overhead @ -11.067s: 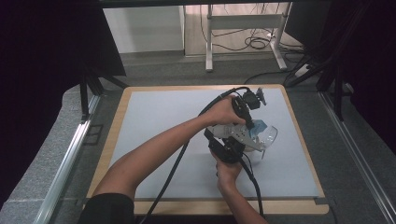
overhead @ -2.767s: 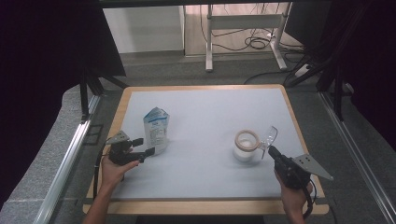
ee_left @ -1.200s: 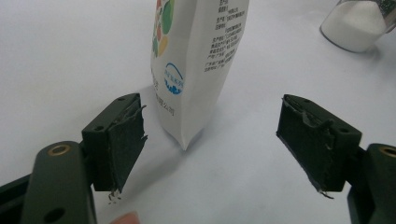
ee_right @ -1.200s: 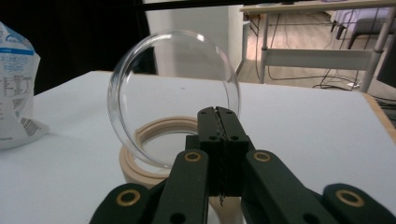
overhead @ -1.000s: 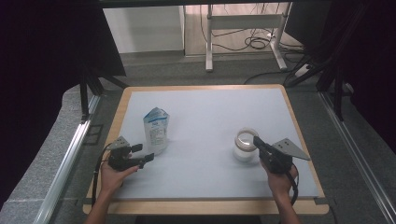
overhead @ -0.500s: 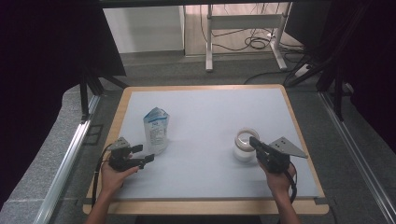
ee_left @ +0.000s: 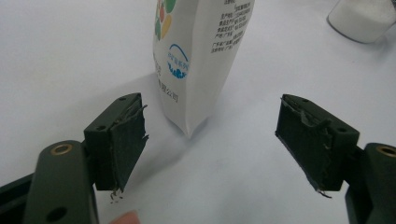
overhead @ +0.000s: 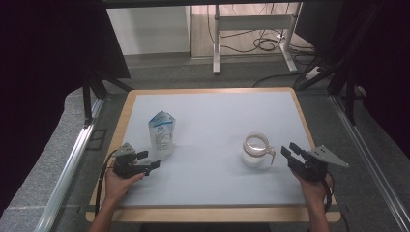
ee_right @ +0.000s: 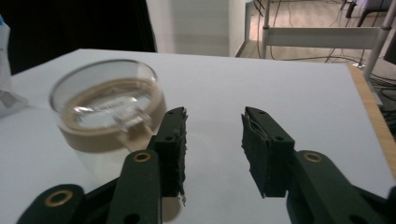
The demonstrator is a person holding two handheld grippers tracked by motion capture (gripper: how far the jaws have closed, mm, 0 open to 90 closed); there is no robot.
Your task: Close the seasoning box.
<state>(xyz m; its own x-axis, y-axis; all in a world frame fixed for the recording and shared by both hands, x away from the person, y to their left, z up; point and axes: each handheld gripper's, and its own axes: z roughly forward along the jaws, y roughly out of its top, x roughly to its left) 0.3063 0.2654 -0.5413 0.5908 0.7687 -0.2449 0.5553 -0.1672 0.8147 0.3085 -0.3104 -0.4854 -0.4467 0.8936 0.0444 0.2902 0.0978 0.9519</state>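
A white printed pouch [overhead: 162, 135] stands upright on the left of the white table mat [overhead: 217, 111]. My left gripper [overhead: 151, 160] lies just in front of it, open; in the left gripper view the pouch [ee_left: 201, 60] stands beyond the gap of the left gripper [ee_left: 210, 140], untouched. A glass jar [overhead: 256, 150] of white powder with a tan band and closed lid sits right of centre. My right gripper [overhead: 289, 149] is just right of it. Its jaws have just been opening and hold nothing; the jar [ee_right: 109, 112] lies left of the right gripper [ee_right: 212, 140].
The mat has a wooden border [overhead: 300, 111]. Metal rails [overhead: 72, 159] run along both sides of the table. A white desk frame [overhead: 251, 24] and floor cables [overhead: 266, 44] lie beyond the far edge. Dark curtains hang left and right.
My right gripper has pulled back from the jar's top toward the right and opened its jaws. The jar and pouch stay put, and the left gripper has not moved.
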